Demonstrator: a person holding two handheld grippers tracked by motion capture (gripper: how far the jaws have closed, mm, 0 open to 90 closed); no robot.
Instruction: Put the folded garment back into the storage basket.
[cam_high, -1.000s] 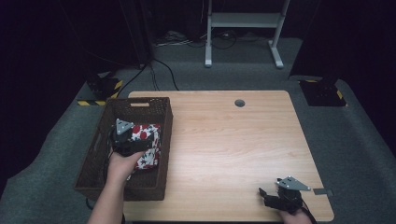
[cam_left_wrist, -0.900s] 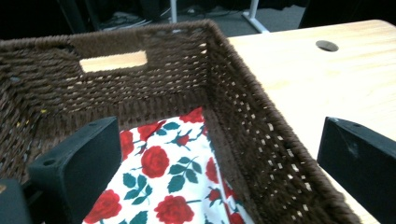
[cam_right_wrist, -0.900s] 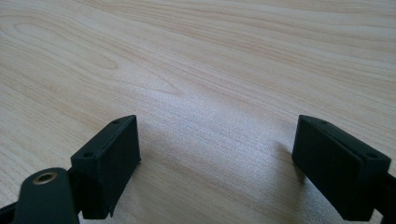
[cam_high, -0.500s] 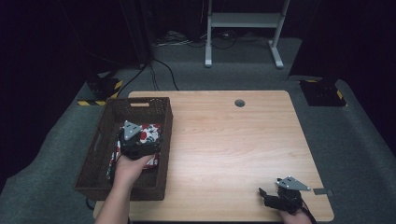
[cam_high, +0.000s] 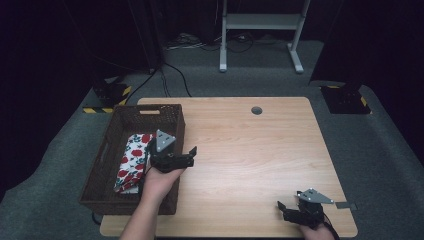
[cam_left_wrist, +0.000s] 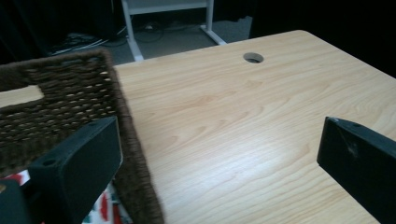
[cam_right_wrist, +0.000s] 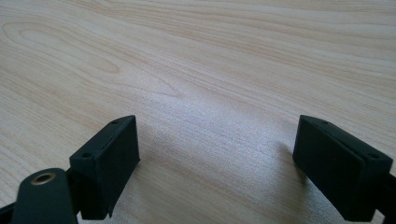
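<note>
A dark woven basket (cam_high: 172, 117) stands on the left part of the wooden table (cam_high: 250, 150). In it lies a folded white cloth with red flowers (cam_high: 131, 159). My left gripper (cam_high: 191, 156) hovers over the basket's right rim, jaws pointing right across the table, open and empty. In the left gripper view its jaws (cam_left_wrist: 219, 158) straddle the basket wall (cam_left_wrist: 126, 135) and bare wood, with a corner of the cloth (cam_left_wrist: 100, 210) below. My right gripper (cam_high: 284, 211) rests near the table's front right corner, open and empty; its jaws (cam_right_wrist: 217, 158) frame bare wood.
A round cable hole (cam_high: 256, 110) sits near the table's far edge. A small grey tab (cam_high: 345, 205) lies beside the right gripper. Beyond the table stand a white frame's legs (cam_high: 260, 30), cables and two black floor plates (cam_high: 345, 100).
My left gripper has moved right and slightly toward the person, from above the cloth inside the basket to over the basket's right rim. The cloth stays in the basket. The right gripper has not moved.
</note>
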